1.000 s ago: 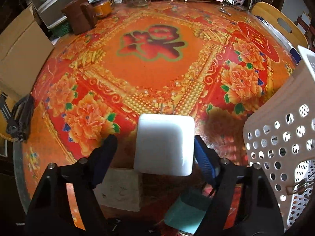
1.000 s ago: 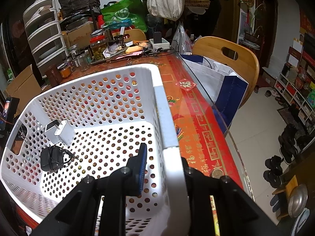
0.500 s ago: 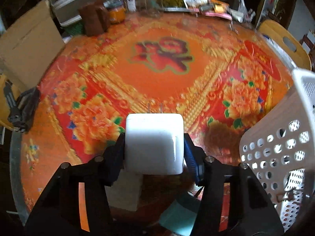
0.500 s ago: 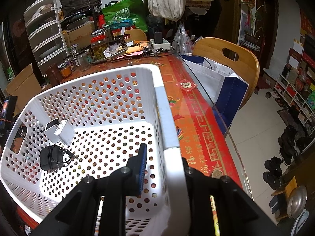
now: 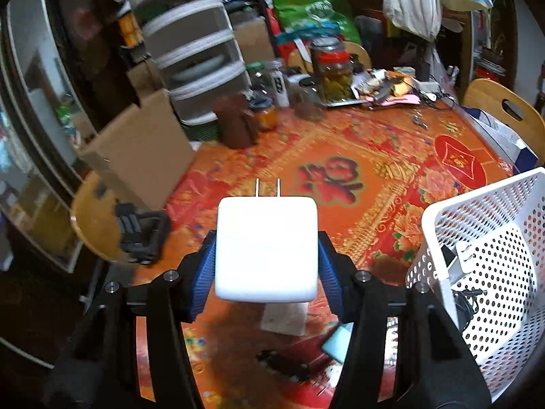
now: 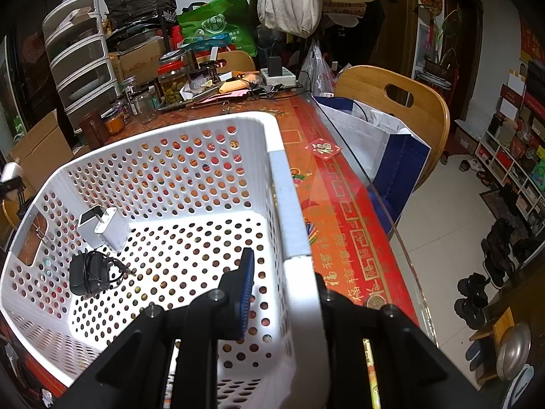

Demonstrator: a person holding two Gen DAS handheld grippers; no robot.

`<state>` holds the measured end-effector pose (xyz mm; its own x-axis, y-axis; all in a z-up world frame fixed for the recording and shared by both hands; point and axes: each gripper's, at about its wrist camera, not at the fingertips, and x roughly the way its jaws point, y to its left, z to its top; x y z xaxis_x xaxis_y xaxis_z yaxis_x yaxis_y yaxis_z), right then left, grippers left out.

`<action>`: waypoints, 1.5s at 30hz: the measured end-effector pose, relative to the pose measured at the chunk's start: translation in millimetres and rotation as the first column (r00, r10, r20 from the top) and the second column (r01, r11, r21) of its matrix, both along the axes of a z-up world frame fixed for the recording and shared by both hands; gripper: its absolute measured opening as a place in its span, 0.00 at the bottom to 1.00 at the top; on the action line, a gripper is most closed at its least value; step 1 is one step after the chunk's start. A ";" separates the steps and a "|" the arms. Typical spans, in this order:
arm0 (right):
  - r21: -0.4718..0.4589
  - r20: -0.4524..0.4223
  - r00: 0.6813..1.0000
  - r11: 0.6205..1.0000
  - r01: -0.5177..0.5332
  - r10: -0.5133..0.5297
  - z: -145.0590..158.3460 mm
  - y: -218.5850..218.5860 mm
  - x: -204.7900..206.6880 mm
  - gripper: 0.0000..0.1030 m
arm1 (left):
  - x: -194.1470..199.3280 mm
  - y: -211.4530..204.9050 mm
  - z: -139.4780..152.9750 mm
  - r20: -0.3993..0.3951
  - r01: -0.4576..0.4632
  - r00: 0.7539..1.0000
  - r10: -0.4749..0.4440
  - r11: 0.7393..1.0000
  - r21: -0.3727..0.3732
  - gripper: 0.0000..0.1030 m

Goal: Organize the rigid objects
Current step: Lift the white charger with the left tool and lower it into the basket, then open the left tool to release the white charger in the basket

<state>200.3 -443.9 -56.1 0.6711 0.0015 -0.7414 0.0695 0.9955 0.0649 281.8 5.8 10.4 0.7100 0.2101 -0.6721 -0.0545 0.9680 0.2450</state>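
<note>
My left gripper (image 5: 267, 269) is shut on a white square power adapter (image 5: 266, 248), prongs pointing away, and holds it well above the red patterned table (image 5: 340, 170). The white perforated basket (image 5: 483, 238) stands to its right. My right gripper (image 6: 284, 289) is shut on the basket's near right wall (image 6: 289, 211). Inside the basket lie a white charger (image 6: 104, 226) and a black adapter with cable (image 6: 90, 272).
On the table below the left gripper lie a pale card (image 5: 284, 318), a teal card (image 5: 337, 341) and a small black object (image 5: 282, 368). Jars (image 5: 332, 68) and clutter crowd the far edge. A cardboard box (image 5: 139, 156) and wooden chairs (image 6: 391, 102) flank the table.
My left gripper closed on the white adapter and lifted it off the table, tilting the view up. The right gripper and basket have stayed still.
</note>
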 end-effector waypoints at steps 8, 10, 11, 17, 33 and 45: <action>0.006 0.006 1.000 1.000 -0.008 0.008 0.2 0.4 0.1 0.19 | -42.2 -46.3 45.1 0.047 0.124 0.991 -0.125 0.992 0.020 0.51; 0.013 0.009 1.000 1.000 -0.011 0.011 0.1 -0.2 -0.1 0.19 | -45.9 -69.5 47.7 0.018 0.189 0.982 -0.189 0.982 0.022 0.51; 0.014 0.009 1.000 1.000 -0.011 0.011 -0.1 -0.5 -0.1 0.19 | -46.9 -85.3 46.7 -0.005 0.222 0.975 -0.222 0.974 0.037 0.51; 0.017 0.009 1.000 1.000 -0.018 0.018 -0.1 -0.8 0.2 0.19 | -34.2 -175.5 16.4 -0.183 0.358 0.926 -0.329 0.920 0.158 0.51; 0.020 0.013 1.000 0.999 -0.029 0.028 0.4 -0.6 0.1 0.19 | -2.8 -280.9 -99.2 -0.557 0.553 0.751 -0.354 0.798 0.239 0.51; 0.023 0.013 1.000 0.999 -0.028 0.027 0.7 -0.6 0.6 0.19 | 2.3 -296.0 -137.6 -0.647 0.609 0.687 -0.331 0.748 0.264 0.55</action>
<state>200.9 -444.5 -55.4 0.6800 0.0374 -0.7323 0.0410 0.9952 0.0889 284.1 -290.2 -127.2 0.3491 0.3084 -0.8849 0.6496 0.6010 0.4657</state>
